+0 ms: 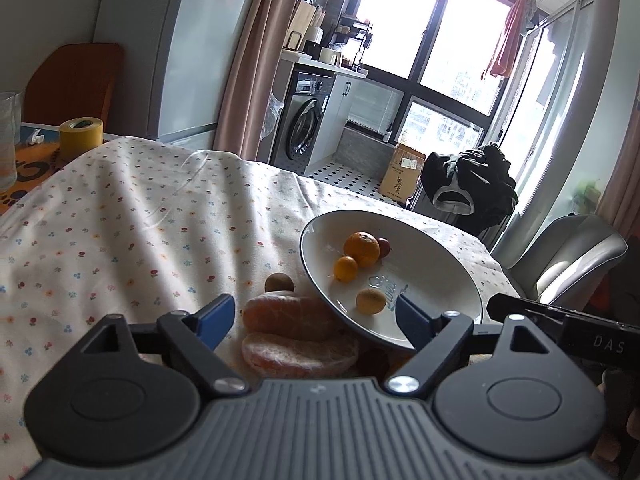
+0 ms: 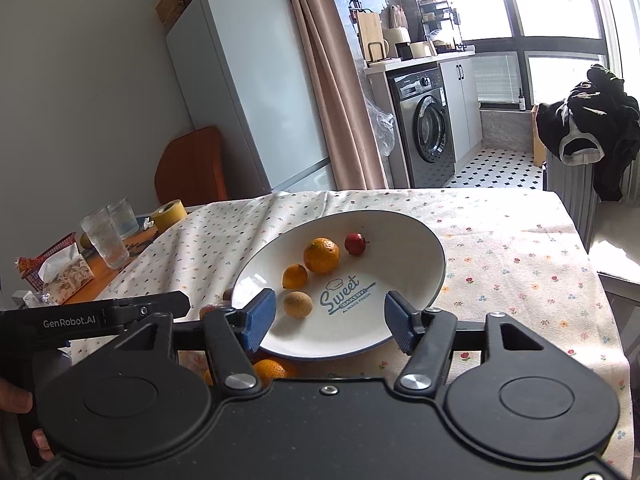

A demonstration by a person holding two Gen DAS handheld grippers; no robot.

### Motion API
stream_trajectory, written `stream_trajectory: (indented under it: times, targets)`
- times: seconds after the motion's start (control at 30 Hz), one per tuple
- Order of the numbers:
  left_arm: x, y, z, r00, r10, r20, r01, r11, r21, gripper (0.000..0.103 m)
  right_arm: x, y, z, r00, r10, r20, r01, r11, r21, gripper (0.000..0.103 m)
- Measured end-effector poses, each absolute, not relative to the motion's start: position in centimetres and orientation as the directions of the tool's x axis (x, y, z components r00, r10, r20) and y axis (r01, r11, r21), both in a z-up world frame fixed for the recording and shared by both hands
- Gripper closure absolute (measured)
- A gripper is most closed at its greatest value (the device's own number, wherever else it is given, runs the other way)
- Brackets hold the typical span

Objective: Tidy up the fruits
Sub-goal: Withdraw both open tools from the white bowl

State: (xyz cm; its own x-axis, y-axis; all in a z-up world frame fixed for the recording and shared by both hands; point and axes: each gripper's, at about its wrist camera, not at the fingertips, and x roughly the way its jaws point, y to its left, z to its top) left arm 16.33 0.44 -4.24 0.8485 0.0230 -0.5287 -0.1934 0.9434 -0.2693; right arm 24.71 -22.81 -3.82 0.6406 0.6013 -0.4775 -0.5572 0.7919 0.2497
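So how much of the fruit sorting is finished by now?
Partly done. Four fruits already lie in the plate: an orange, a small red fruit and two small yellow ones. Nothing is in hand: the left gripper and right gripper are both open. Still on the cloth beside the plate: peeled orange segments and a small brown fruit.

Blown-out daylight from the window (image 1: 436,28) casts soft shadows; fisheye bends the edges

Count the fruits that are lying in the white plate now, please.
4: a large orange near the middle, a small red fruit to its right, a small orange citrus in front of it, and a yellowish-brown fruit nearest the camera. The plate seems fully visible.
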Motion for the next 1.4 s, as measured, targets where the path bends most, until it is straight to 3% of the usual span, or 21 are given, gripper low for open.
stream_trajectory:
  times: [0.27,0.4,0.6,1.4]
  targets:
    - [14.8,0.3,-3.8,0.845,0.003,-0.535,-0.168,0.951,-0.26,0.012,23.0,-23.1,-3.2,0.659,0.6,-0.454,-0.557,0.795,0.242,0.007]
    - [14.0,0.6,-3.5,0.847,-0.003,-0.532,-0.173,0.944,-0.281,0.012,22.2,-23.1,-2.7,0.665,0.602,-0.442,-0.561,0.793,0.236,0.001]
    - [12.3,0.9,-2.5,0.871,0.01,-0.492,-0.172,0.943,-0.284,0.0,21.4,-23.1,-2.3,0.693,0.566,-0.447,-0.53,0.82,0.216,0.0]
    - [7.8,2.2,-1.7,0.872,0.09,-0.481,-0.218,0.951,-0.218,0.0,18.3,-22.0,-1.7,0.685,0.553,-0.474,-0.527,0.826,0.201,0.0]
